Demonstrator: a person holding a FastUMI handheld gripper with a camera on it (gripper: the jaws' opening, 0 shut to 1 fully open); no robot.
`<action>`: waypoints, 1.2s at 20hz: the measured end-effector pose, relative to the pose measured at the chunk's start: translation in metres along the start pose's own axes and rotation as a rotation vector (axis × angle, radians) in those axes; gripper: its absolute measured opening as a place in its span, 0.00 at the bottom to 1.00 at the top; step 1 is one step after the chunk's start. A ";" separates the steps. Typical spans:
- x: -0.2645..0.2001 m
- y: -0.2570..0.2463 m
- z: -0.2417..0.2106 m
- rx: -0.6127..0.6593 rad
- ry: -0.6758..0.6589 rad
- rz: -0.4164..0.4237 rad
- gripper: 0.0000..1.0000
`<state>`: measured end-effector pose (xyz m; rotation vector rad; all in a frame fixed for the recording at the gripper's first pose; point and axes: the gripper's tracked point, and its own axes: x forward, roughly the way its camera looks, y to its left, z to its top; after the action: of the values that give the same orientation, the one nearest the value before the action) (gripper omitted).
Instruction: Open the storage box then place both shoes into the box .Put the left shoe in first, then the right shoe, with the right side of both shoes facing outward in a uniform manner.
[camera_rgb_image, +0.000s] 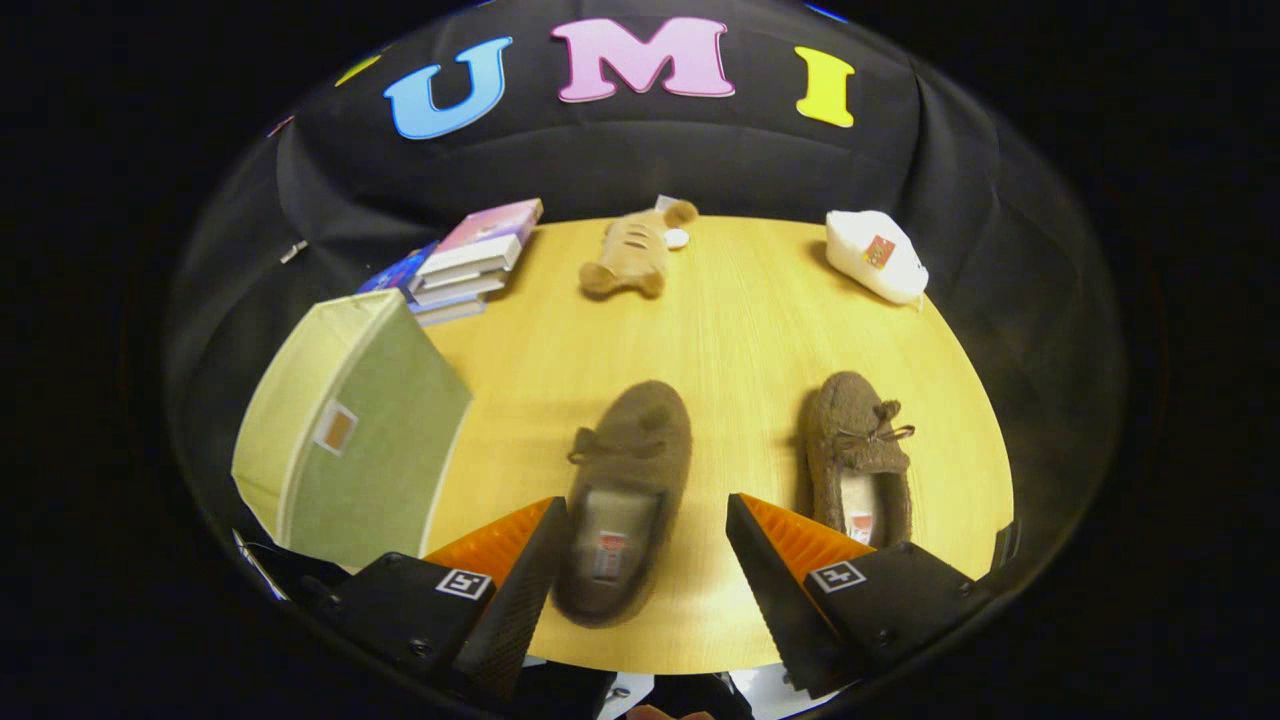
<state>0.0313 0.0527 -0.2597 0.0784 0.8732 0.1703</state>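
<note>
Two brown fuzzy slippers lie on the wooden table (750, 330), toes pointing away from me. One slipper (625, 490) looks blurred and sits between the fingers of my gripper (642, 503). Its left side is against the left finger (520, 560), while a gap separates it from the right finger (775, 560). The gripper is open. The other slipper (858, 455), with a small bow, lies just right of the right finger. A green fabric storage box (350, 430) stands to the left of the left finger. I cannot tell whether its lid is open.
At the back of the table there is a stack of books (470, 265) behind the box, a tan plush toy (635, 255) in the middle and a white pouch (877, 257) at the right. Bare wood lies between them and the slippers.
</note>
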 end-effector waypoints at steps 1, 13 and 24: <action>0.009 -0.006 -0.005 0.001 0.010 -0.009 0.99; 0.089 -0.002 -0.017 0.202 0.069 0.019 0.60; 0.082 -0.004 -0.015 0.269 0.090 -0.007 0.07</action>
<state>0.0717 0.0633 -0.3319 0.3210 0.9822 0.0489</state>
